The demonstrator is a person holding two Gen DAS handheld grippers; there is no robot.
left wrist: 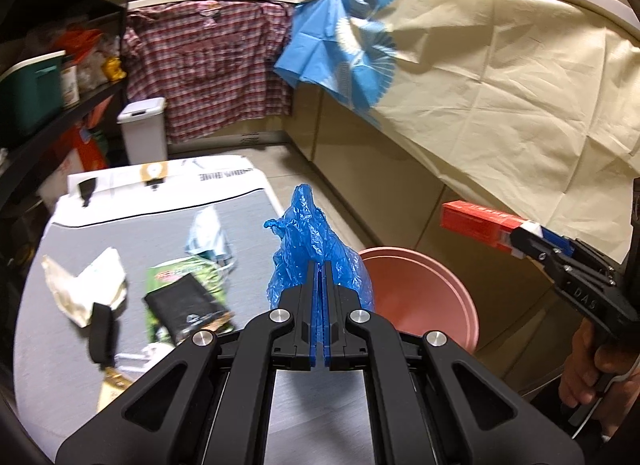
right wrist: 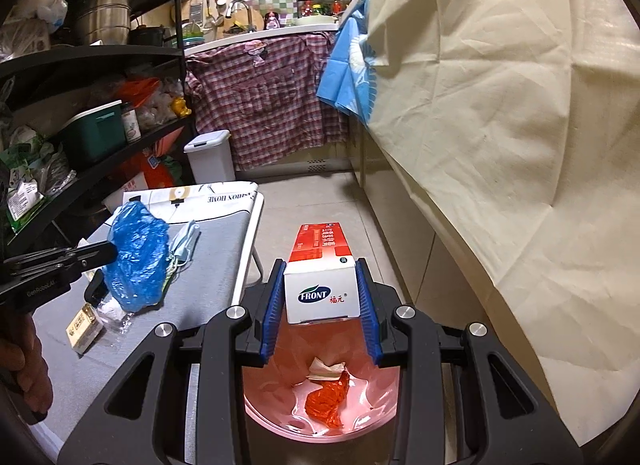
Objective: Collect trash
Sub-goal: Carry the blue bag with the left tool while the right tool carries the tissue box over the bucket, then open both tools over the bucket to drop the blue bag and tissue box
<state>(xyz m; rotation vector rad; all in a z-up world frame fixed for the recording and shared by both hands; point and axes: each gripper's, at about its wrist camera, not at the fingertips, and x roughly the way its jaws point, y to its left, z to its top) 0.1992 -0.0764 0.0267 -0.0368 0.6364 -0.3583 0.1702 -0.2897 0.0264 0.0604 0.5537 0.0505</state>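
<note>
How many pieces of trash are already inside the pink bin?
2. An orange-red plastic wrapper lies on the bottom of the pink bin, and a crumpled pale paper sits just behind it, touching. The gripper frame hides part of the bin, so more may be hidden.

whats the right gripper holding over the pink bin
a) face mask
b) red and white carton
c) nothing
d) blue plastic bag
b: the right gripper has its pads pressed on the sides of a red and white carton, above the pink bin; the blue plastic bag is in the left gripper.
</note>
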